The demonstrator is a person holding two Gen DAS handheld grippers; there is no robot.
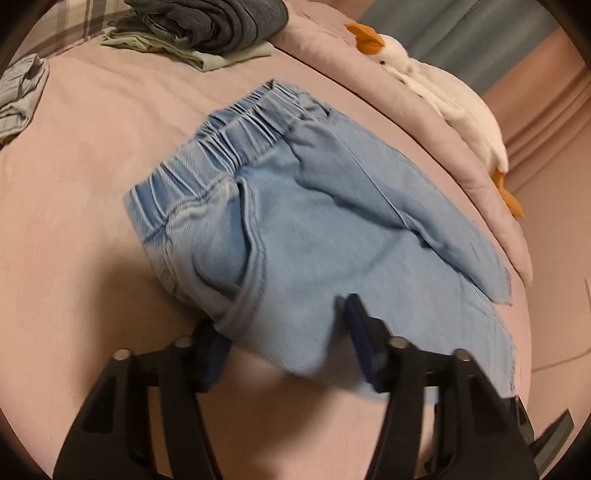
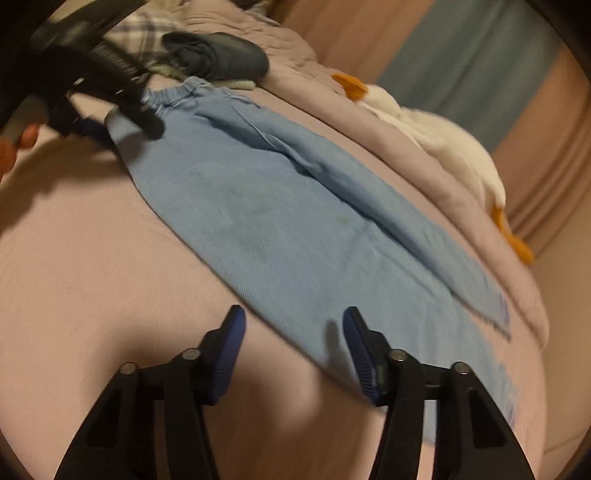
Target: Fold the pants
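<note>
Light-blue denim pants (image 1: 332, 221) with an elastic waistband (image 1: 236, 147) lie flat on a pink bed sheet (image 1: 74, 221), folded lengthwise with one leg over the other. My left gripper (image 1: 284, 332) straddles the near edge of the pants below the hip pocket. Its jaws stand apart, the left pad (image 1: 212, 350) is partly under the cloth, and no squeeze shows. In the right wrist view the same gripper (image 2: 122, 127) sits at the waist corner. My right gripper (image 2: 293, 332) straddles the near edge of the pants (image 2: 277, 206) lower down the leg, with its pads apart and not pressing.
A white plush goose (image 1: 454, 96) lies on a bunched pink quilt (image 1: 321, 48) along the far side. A pile of folded dark and green clothes (image 1: 210, 29) sits beyond the waistband. A grey garment (image 1: 20, 96) lies at the far left. Fingers of a hand (image 2: 22, 144) show at the left.
</note>
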